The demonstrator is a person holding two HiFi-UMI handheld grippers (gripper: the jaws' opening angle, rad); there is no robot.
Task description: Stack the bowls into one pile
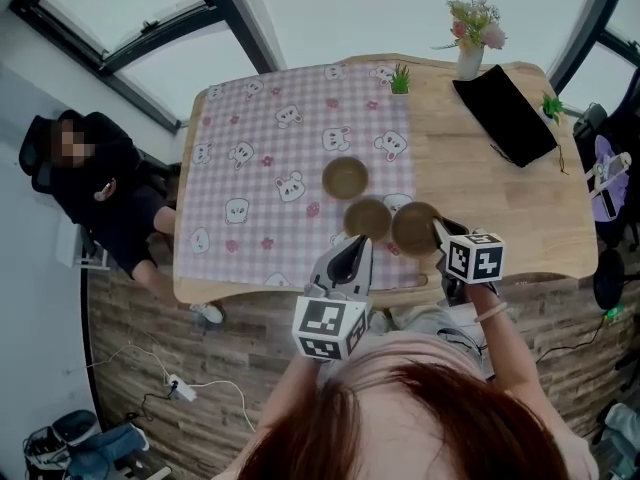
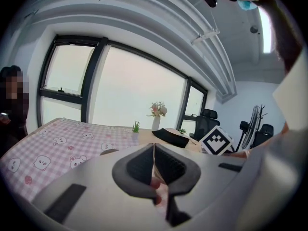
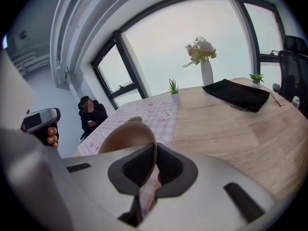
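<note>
Three brown bowls sit near the table's front edge. The farthest bowl (image 1: 345, 177) and the middle bowl (image 1: 367, 218) rest on the pink checked cloth (image 1: 260, 168). The third bowl (image 1: 415, 228) is tilted, and my right gripper (image 1: 438, 228) is shut on its near rim. In the right gripper view this bowl (image 3: 126, 134) rises from the closed jaws of the right gripper (image 3: 155, 147), with another bowl's rim (image 3: 133, 120) behind it. My left gripper (image 1: 357, 245) hangs shut just in front of the middle bowl. The left gripper (image 2: 153, 146) holds nothing, and a bowl (image 2: 109, 152) shows beyond it.
A black pad (image 1: 505, 114), a vase of flowers (image 1: 470, 46) and two small green plants (image 1: 400, 79) (image 1: 552, 105) stand on the bare wooden table (image 1: 500, 198) at the back right. A person in black (image 1: 100, 183) sits at the table's left side.
</note>
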